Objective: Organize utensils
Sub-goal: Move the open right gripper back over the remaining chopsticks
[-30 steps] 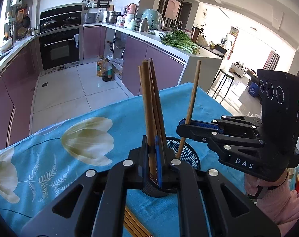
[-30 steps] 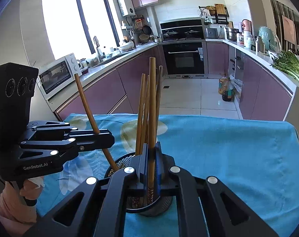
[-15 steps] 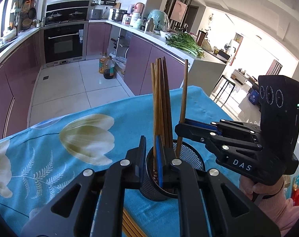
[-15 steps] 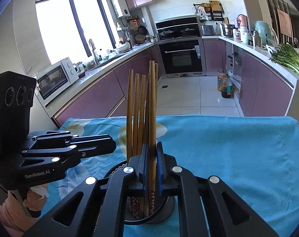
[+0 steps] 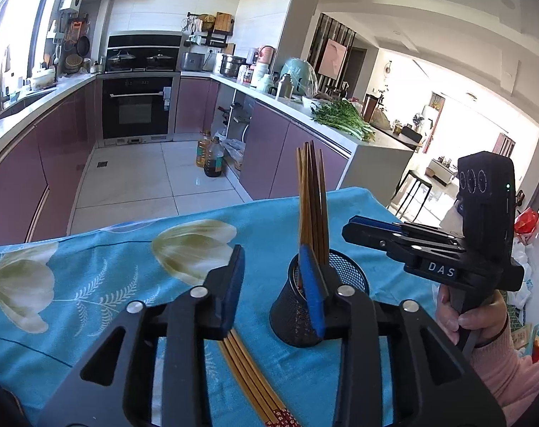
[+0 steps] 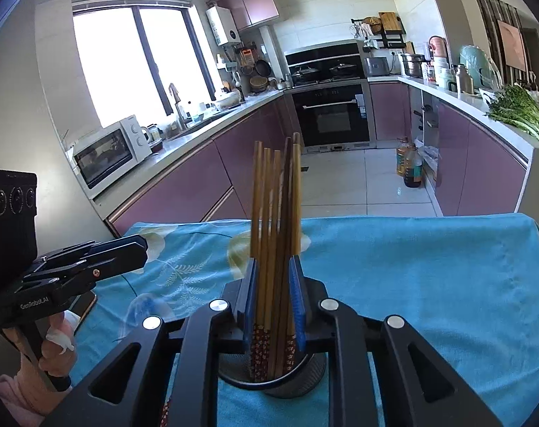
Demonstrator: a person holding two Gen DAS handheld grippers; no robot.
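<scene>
A black mesh cup (image 5: 298, 320) stands on the blue tablecloth and holds several wooden chopsticks (image 5: 310, 199) upright. My left gripper (image 5: 273, 284) is open and empty, with its right finger against the cup's rim. More chopsticks (image 5: 248, 373) lie flat on the cloth under it. In the right wrist view my right gripper (image 6: 275, 299) is partly open, its blue pads on either side of the standing chopsticks (image 6: 275, 213) above the cup (image 6: 273, 377). It also shows in the left wrist view (image 5: 355, 226). The left gripper shows in the right wrist view (image 6: 141, 252).
The table carries a blue cloth with a tulip print (image 5: 91, 267); its far edge (image 6: 411, 217) drops to the kitchen floor. Purple cabinets and an oven stand beyond. A dark flat object (image 6: 84, 302) lies at the cloth's left edge.
My left gripper has opened, released its chopsticks into the cup and shifted left. My right gripper has opened a little; its chopstick now stands among the others.
</scene>
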